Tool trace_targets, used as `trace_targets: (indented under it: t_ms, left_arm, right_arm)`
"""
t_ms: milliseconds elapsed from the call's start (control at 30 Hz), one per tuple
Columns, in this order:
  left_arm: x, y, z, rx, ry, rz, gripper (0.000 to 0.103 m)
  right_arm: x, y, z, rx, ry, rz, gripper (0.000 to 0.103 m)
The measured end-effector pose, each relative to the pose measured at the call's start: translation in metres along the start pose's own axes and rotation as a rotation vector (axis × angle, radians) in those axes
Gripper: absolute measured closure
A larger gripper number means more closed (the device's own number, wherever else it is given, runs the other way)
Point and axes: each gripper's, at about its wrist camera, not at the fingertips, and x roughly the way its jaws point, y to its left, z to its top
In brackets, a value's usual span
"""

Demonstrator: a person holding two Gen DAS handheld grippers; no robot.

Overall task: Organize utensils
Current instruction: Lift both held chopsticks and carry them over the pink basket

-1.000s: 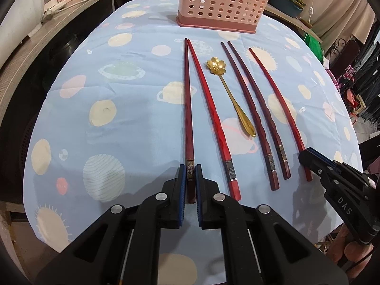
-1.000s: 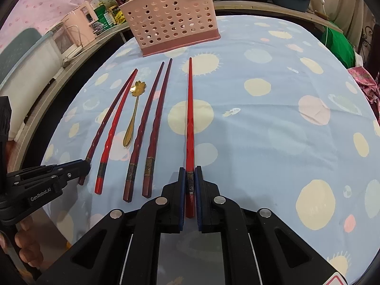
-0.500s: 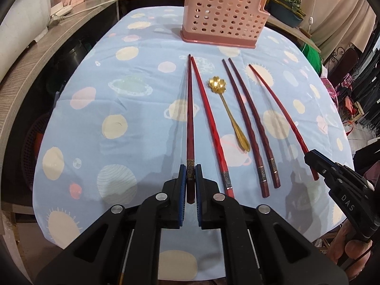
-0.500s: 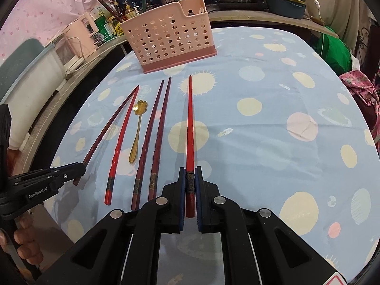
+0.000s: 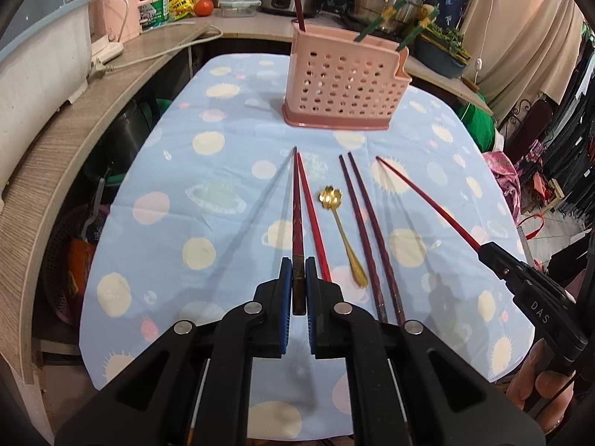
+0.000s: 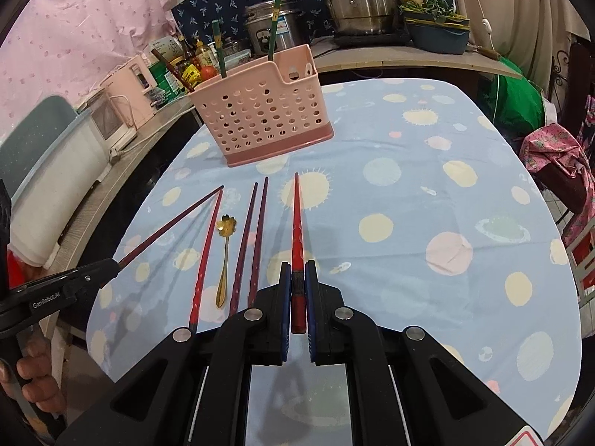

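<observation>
While the left gripper (image 5: 298, 273) clamps the butt of a dark red chopstick (image 5: 296, 219), the right gripper (image 6: 298, 277) pinches a bright red chopstick (image 6: 296, 223) the same way, both sticks raised off the tablecloth (image 6: 409, 223), tips ahead of the fingers. Between the grippers lie three more chopsticks and a gold spoon (image 5: 342, 238). Pink perforated basket (image 5: 344, 85) stands beyond the tips.

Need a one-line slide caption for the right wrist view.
Right gripper shut on a red chopstick, aimed toward the pink basket.
</observation>
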Motion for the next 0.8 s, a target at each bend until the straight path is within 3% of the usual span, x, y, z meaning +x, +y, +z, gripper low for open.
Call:
trace_targets:
  t_ms: [800]
  left_arm:
    - [-0.053,0.003,0.104,-0.024,-0.233,0.010,0.096]
  right_arm:
    - [-0.038,0.000,0.098,-0.004,-0.212,0.024,0.096]
